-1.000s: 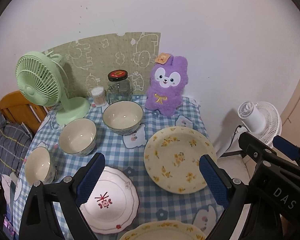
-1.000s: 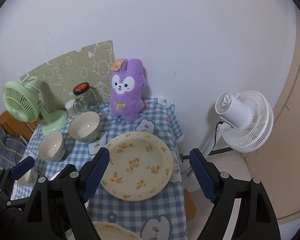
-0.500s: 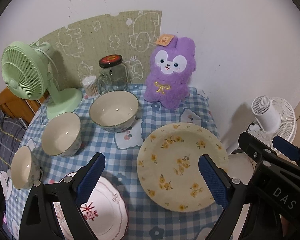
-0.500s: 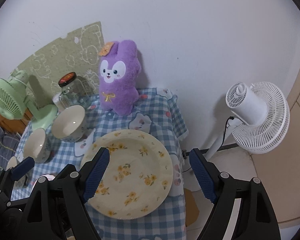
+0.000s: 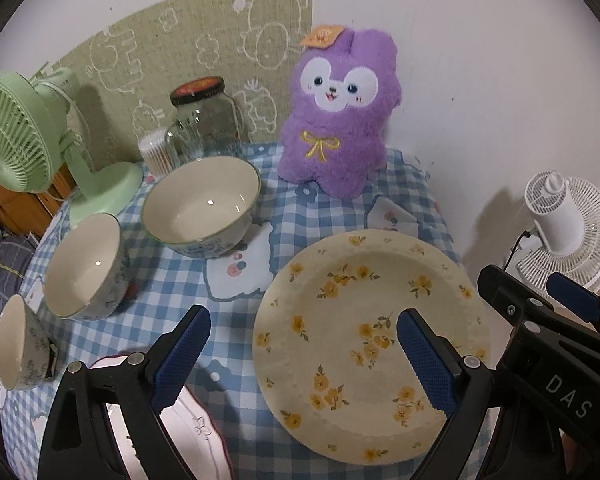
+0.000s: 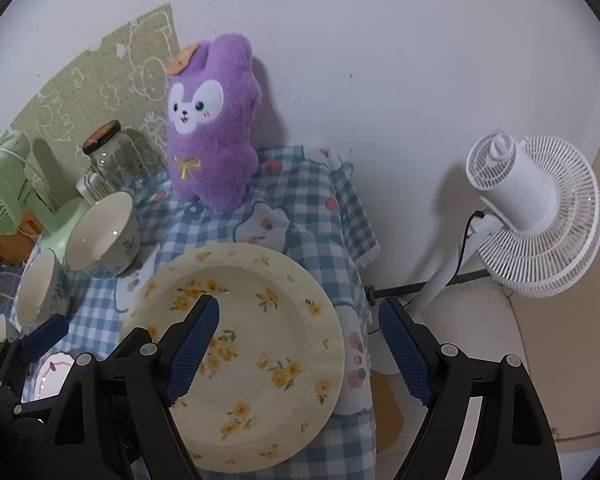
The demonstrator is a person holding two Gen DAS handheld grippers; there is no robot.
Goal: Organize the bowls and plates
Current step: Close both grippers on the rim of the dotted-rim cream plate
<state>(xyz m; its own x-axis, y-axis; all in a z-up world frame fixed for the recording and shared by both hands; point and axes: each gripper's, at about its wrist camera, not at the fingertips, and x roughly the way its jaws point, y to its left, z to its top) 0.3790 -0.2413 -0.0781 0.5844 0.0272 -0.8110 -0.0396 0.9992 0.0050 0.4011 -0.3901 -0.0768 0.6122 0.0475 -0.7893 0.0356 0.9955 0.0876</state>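
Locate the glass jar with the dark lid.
In the left wrist view the glass jar stands at the table's back, against the green wall mat, between the green fan and the purple plush.

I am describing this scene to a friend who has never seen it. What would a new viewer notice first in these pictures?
The eye likely goes first to the purple plush rabbit sitting against the wall at the back of the blue checked tablecloth. Next comes the large cream plate with yellow flowers near the table's right edge, beneath both open grippers, left gripper and right gripper. Three bowls line the left side, the biggest bowl near a green fan.
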